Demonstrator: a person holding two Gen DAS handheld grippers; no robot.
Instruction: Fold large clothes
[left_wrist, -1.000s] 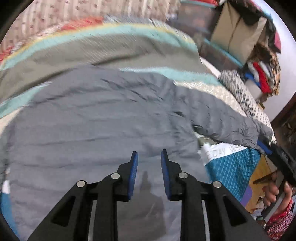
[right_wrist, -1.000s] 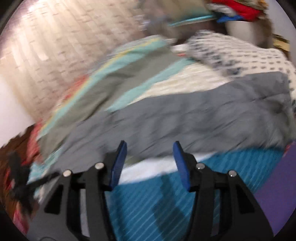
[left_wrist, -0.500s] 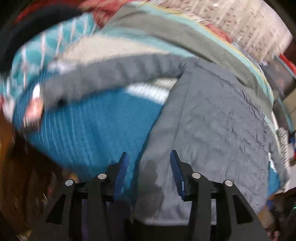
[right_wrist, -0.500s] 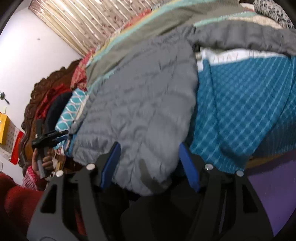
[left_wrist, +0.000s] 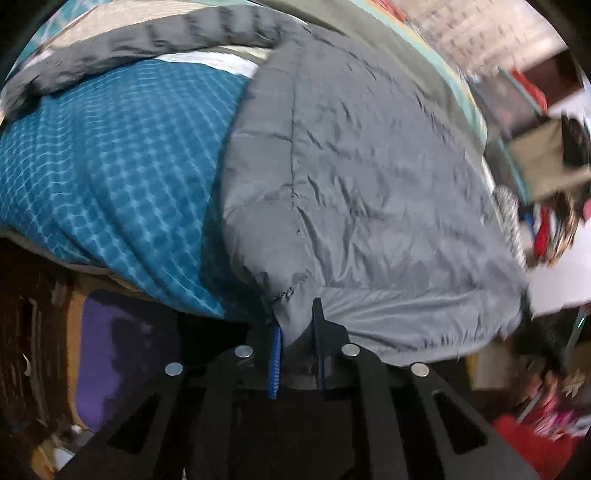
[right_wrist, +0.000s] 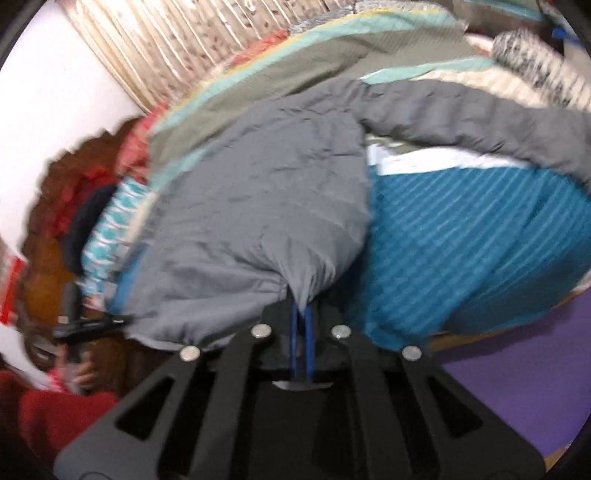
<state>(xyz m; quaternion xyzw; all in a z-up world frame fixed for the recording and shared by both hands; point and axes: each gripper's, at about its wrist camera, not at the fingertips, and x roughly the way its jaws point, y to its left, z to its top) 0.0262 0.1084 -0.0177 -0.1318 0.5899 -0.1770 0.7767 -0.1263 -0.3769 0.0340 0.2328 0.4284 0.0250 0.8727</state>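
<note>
Left gripper (left_wrist: 295, 332) closing on grey jacket (left_wrist: 362, 184) hem, teal blanket (left_wrist: 110, 166)

The grey puffer jacket (left_wrist: 369, 192) blankets the middle of the bed, one sleeve (right_wrist: 480, 118) stretched across the teal checked blanket (right_wrist: 480, 240). That teal patch is open room. Purple floor (right_wrist: 517, 387) beside the bed looks clear. At the far side, what seems a clothes pile (left_wrist: 554, 229) crowds in.
</note>
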